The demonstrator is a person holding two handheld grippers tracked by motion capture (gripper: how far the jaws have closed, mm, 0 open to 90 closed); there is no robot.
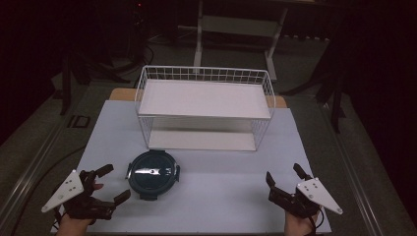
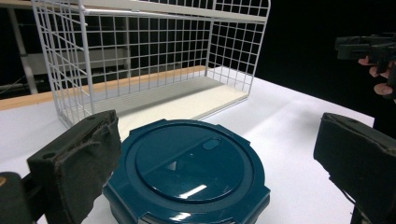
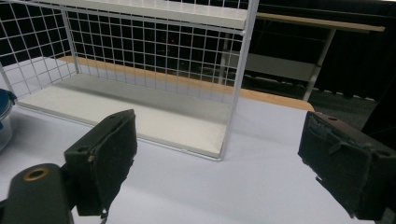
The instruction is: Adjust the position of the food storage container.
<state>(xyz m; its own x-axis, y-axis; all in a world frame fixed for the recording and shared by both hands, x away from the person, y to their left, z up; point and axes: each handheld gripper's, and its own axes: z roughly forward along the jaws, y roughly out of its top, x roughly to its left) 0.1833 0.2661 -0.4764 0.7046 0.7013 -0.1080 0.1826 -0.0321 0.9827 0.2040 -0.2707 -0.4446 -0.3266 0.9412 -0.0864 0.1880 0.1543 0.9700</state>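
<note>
A round dark-teal lidded container (image 1: 152, 173) sits on the white table top, in front of the white wire two-tier rack (image 1: 204, 105). My left gripper (image 1: 113, 184) rests at the table's front left, just left of the container, jaws wide open and empty. In the left gripper view the container (image 2: 189, 170) lies close ahead between the two open black jaws, untouched, with the rack (image 2: 140, 60) behind it. My right gripper (image 1: 286, 176) stands open and empty at the front right. Its own view looks at the rack's lower shelf (image 3: 126, 109).
The white table top (image 1: 221, 172) has bare room between the two grippers and right of the container. A wooden strip (image 1: 123, 93) runs behind the rack. Beyond the table lie dark floor and a white table frame (image 1: 236, 29). The container's edge (image 3: 3, 119) shows at far left.
</note>
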